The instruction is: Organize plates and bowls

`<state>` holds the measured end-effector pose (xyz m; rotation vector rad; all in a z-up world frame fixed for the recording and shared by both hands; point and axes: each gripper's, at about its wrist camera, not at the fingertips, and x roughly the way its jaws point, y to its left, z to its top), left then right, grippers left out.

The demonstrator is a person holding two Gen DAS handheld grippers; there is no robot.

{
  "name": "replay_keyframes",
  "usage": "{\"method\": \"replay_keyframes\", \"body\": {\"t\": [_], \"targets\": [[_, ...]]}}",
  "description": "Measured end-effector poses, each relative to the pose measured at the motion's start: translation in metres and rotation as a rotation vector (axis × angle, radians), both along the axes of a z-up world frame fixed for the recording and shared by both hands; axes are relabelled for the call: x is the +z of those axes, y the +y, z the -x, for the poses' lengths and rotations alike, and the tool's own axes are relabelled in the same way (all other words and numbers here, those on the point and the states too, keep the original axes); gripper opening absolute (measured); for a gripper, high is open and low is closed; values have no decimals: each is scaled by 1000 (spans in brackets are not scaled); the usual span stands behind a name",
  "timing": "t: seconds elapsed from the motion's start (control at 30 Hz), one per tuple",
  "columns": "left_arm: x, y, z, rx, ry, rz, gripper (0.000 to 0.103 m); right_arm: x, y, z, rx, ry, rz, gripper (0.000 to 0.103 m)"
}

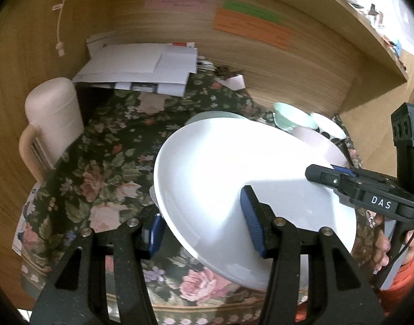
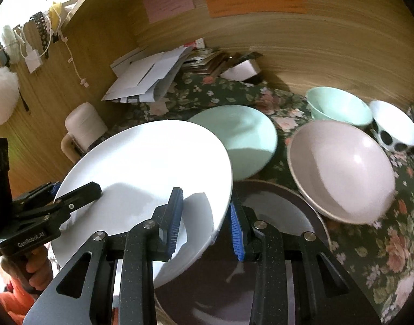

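A large white plate (image 1: 220, 162) hangs tilted above the floral tablecloth (image 1: 104, 168), held from two sides. My left gripper (image 1: 203, 224) is shut on its near rim, one blue pad under it and one on top. My right gripper (image 2: 207, 227) is shut on the opposite rim of the white plate (image 2: 142, 162). Each gripper shows in the other's view: the right gripper (image 1: 326, 172) at the plate's right, the left gripper (image 2: 74, 189) at its left. Beneath lies a dark plate (image 2: 274, 211). Beyond are a mint plate (image 2: 239, 138), a pink bowl (image 2: 342, 170), a mint bowl (image 2: 339, 108) and a white black-dotted bowl (image 2: 394, 130).
A cream lidded jug (image 1: 52, 119) stands at the table's left. Loose papers (image 1: 136, 67) are piled at the back against a wooden wall (image 1: 180, 32) with coloured notes. A person's hand (image 1: 383, 246) holds the right gripper's handle.
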<state>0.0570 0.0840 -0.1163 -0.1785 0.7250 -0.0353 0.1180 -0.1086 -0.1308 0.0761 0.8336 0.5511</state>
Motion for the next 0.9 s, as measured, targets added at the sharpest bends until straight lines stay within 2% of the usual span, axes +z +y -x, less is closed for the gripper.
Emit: {"method": "replay_keyframes", "body": {"t": [0.47,0.9], "targets": [[-12,-48,6,-64,25,-11,52,-17,-51,21,-53,38,-22,29],[-40,-72,-1,-80,79,-2,52,-41,-72,21,-79,97,-14,29]]}}
